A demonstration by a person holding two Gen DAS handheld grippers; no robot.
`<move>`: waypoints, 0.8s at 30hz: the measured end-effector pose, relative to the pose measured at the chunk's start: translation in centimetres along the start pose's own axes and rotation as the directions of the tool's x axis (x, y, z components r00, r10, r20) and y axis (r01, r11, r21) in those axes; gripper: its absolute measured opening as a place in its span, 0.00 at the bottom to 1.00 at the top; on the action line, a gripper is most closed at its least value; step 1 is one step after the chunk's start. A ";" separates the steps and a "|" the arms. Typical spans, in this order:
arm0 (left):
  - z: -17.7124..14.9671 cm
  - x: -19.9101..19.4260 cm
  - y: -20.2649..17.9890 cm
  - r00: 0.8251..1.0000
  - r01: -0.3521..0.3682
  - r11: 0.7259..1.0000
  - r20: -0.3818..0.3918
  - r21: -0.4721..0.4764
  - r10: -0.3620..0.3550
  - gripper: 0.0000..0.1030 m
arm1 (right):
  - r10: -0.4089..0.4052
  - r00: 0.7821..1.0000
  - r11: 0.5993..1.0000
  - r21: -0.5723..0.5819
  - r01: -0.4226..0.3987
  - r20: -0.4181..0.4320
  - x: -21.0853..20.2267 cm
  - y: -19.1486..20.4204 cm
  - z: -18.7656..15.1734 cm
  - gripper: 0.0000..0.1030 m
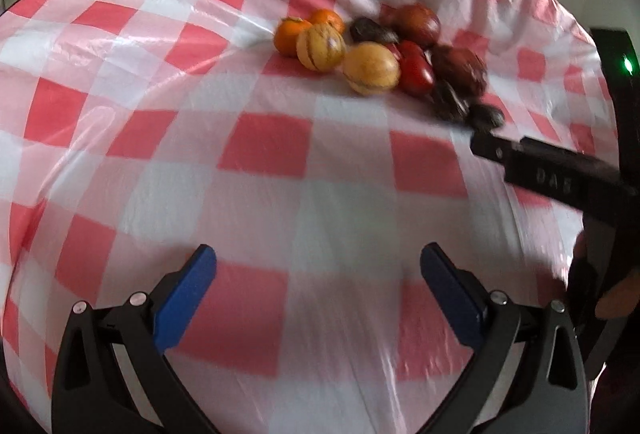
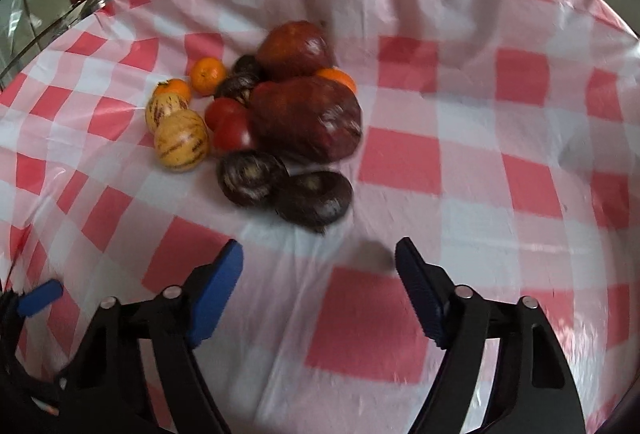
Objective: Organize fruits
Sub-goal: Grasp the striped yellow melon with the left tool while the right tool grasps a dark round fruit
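From the left wrist, the left hand-held gripper (image 1: 318, 262) hangs over bare checked cloth with its blue pads spread wide and nothing between them. The fruit pile (image 1: 384, 58) lies well ahead of it on the counter (image 1: 160, 154), all pieces heaped together and touching. Taking the pale striped melon (image 1: 371, 68) at the pile's near edge as landmark: a second striped one (image 1: 320, 46) sits just left of it, oranges (image 1: 290, 34) behind that, red fruit (image 1: 416, 72) just right, dark fruit further right. The right hand-held gripper's black arm (image 1: 552, 174) reaches in from the right toward the dark end.

From the right wrist, the right hand-held gripper (image 2: 319, 258) is likewise wide and empty, near the pile. Its pads face two dark round fruits (image 2: 286, 188) lying right of the striped melon (image 2: 181, 140), with a large dark red fruit (image 2: 306, 118) behind them. The opening probably suits a first pick; nothing looks sorted yet.
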State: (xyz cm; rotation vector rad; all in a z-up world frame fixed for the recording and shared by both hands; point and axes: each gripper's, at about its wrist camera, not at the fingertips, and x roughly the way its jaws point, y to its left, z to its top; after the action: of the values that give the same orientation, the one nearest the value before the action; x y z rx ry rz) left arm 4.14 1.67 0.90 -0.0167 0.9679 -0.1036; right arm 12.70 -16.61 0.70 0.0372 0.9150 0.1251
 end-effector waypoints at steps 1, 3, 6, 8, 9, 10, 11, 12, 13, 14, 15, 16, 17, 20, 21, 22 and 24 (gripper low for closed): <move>0.4 0.2 0.3 1.000 -0.005 1.000 0.005 -0.009 0.005 0.99 | 0.005 1.000 1.000 -0.007 -0.005 0.003 0.2 0.1 0.2 0.65; 1.4 0.6 0.9 1.000 -0.004 1.000 0.013 -0.029 0.005 0.99 | 0.004 1.000 1.000 -0.013 -0.004 -0.006 1.0 0.4 0.8 0.59; 3.1 1.3 1.3 1.000 0.008 0.999 0.019 -0.049 -0.007 0.93 | 0.012 1.000 1.000 0.000 -0.012 0.006 1.3 0.3 1.1 0.51; 4.3 1.9 0.9 1.000 0.014 0.999 0.020 -0.035 -0.013 0.84 | 0.027 1.000 1.000 0.015 -0.027 0.013 1.2 -0.1 1.1 0.41; 5.0 2.2 0.6 1.000 0.015 1.000 0.026 -0.027 -0.014 0.82 | 0.042 0.999 0.999 0.024 -0.042 0.017 1.1 -0.3 1.0 0.40; 5.8 2.7 0.1 0.999 0.014 1.000 0.031 -0.020 -0.013 0.73 | 0.059 0.998 0.998 0.032 -0.060 0.019 1.0 -0.6 0.9 0.40; 6.3 3.1 -0.2 0.999 0.015 1.000 0.029 -0.017 -0.014 0.60 | 0.074 0.997 0.996 0.043 -0.075 0.024 0.9 -0.8 0.7 0.39; 6.8 3.6 -0.6 0.999 0.026 0.999 0.023 -0.019 -0.025 0.56 | 0.078 0.996 0.995 0.056 -0.080 0.031 0.7 -1.1 0.6 0.39; 7.3 4.1 -1.0 0.999 0.038 0.999 0.019 -0.026 -0.038 0.54 | 0.078 0.996 0.995 0.063 -0.080 0.037 0.6 -1.3 0.5 0.39; 7.9 4.8 -1.5 0.999 0.047 0.998 0.017 -0.029 -0.046 0.54 | 0.074 0.996 0.994 0.080 -0.077 0.048 0.3 -1.7 0.3 0.39; 8.3 5.4 -2.1 0.999 0.047 0.999 0.016 -0.023 -0.047 0.54 | 0.072 0.996 0.992 0.097 -0.077 0.056 0.1 -2.0 0.2 0.39; 8.9 6.1 -3.0 0.998 0.053 0.999 0.019 -0.008 -0.053 0.54 | 0.074 0.995 0.990 0.117 -0.081 0.064 0.0 -2.4 0.1 0.39; 9.2 6.5 -3.5 0.998 0.055 0.999 0.022 0.000 -0.054 0.54 | 0.083 0.994 0.986 0.141 -0.093 0.075 -0.1 -2.8 -0.1 0.39; 10.4 7.7 -5.0 0.999 0.024 1.000 0.042 0.008 -0.025 0.54 | 0.109 0.991 0.977 0.177 -0.121 0.073 0.1 -3.5 -0.2 0.39; 10.8 8.0 -5.1 0.999 0.008 1.000 0.045 0.002 -0.008 0.52 | 0.116 0.991 0.975 0.182 -0.127 0.069 0.2 -3.6 -0.2 0.39; 11.1 8.2 -5.1 0.999 0.009 1.000 0.049 -0.006 -0.009 0.45 | 0.120 0.990 0.974 0.186 -0.131 0.069 0.2 -3.7 -0.1 0.39; 11.0 8.1 -4.6 0.998 0.029 0.999 0.053 -0.026 -0.027 0.44 | 0.134 0.989 0.969 0.198 -0.145 0.070 0.3 -3.8 -0.2 0.39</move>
State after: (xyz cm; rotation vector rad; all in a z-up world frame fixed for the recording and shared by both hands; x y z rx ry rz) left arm 17.39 -4.06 0.80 -0.0572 0.9168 -0.1157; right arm 13.06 -20.39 -0.01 0.2936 0.8663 0.1602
